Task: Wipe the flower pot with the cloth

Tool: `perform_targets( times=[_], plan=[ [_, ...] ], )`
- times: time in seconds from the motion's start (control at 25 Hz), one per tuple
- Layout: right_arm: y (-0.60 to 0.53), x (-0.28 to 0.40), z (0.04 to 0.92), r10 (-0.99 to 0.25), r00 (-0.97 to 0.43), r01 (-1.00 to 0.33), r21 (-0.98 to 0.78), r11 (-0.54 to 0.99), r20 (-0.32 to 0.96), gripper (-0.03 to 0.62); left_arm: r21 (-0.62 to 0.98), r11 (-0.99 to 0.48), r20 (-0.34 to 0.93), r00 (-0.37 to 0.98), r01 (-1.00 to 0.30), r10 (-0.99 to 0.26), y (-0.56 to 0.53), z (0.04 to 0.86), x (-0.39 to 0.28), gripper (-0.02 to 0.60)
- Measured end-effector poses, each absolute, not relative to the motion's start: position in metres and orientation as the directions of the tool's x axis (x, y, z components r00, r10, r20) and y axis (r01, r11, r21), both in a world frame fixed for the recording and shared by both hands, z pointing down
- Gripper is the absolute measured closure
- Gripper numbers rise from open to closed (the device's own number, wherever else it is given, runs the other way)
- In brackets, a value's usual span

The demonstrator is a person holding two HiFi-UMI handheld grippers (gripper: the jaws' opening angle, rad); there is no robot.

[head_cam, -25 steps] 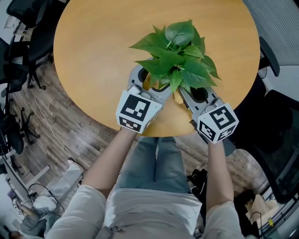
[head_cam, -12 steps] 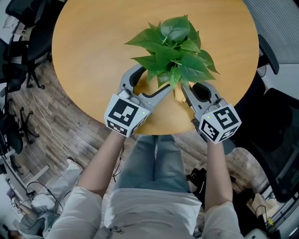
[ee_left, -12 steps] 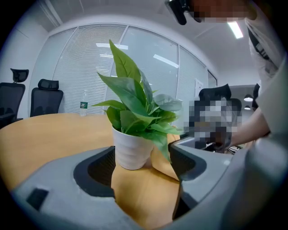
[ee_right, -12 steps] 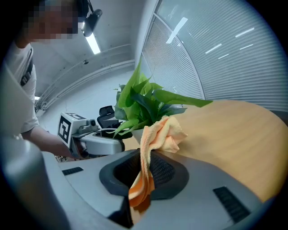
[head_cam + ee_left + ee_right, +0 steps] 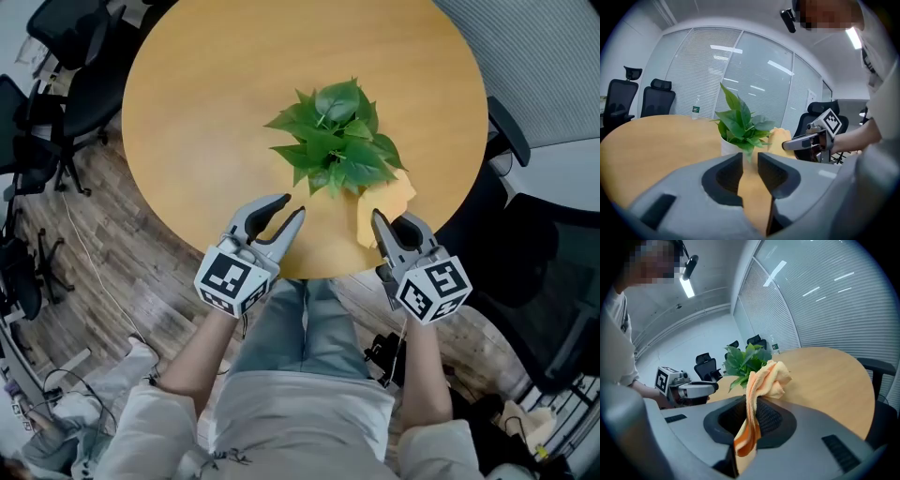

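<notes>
Pinching the cloth (image 5: 771,376) in the right tongs (image 5: 749,416). Just narrowed the left tongs (image 5: 750,171) to a slim gap, gripping nothing. Holding both at the bench (image 5: 206,112) edge, short of the pot (image 5: 727,146) farther in. Probably done wiping, or pausing; touching nothing now.

Flower pot (image 5: 727,146): in the head view, wholly hidden under the leaves (image 5: 336,141).
Cloth (image 5: 386,199): its edge toward the plant is covered by those leaves from above.
Table (image 5: 206,122): far rim cut off at the head view's top edge.
Bottle (image 5: 696,108): label too small to read.
</notes>
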State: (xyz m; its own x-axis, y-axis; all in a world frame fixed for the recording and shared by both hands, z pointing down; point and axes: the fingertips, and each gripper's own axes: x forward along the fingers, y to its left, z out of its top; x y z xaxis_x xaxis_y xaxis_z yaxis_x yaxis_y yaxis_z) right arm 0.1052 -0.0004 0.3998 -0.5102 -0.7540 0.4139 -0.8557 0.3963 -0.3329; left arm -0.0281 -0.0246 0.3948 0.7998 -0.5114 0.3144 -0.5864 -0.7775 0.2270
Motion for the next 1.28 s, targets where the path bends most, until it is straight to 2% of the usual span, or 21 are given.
perform_targets(
  times=[0.08,0.16,0.52,0.68,0.92,1.28],
  plan=[
    [0.011,0.107,0.384,-0.755,-0.505,-0.859,-0.326,0.394,0.418,0.546,0.249,-0.781,0.330,0.809,-0.572,-0.487,-0.011,0.384,-0.028,0.542],
    [0.019,0.105,0.368,-0.755,-0.506,-0.860,-0.315,0.402,0.418,0.546,0.258,-0.789,0.335,0.818,-0.557,-0.468,-0.002,0.370,-0.026,0.569],
    [0.051,0.088,0.308,-0.763,-0.511,-0.858,-0.295,0.421,0.396,0.546,0.256,-0.785,0.309,0.817,-0.565,-0.487,0.017,0.300,-0.020,0.571],
    [0.060,0.079,0.286,-0.770,-0.508,-0.860,-0.288,0.422,0.387,0.546,0.266,-0.782,0.298,0.819,-0.564,-0.489,0.026,0.282,-0.024,0.571],
    [0.058,0.065,0.272,-0.777,-0.512,-0.856,-0.293,0.426,0.367,0.548,0.183,-0.796,0.292,0.805,-0.577,-0.516,0.025,0.265,-0.030,0.571],
    [0.054,0.068,0.235,-0.799,-0.484,-0.874,-0.253,0.416,0.358,0.548,0.154,-0.797,0.289,0.798,-0.584,-0.529,0.027,0.243,-0.040,0.571]
  ],
)
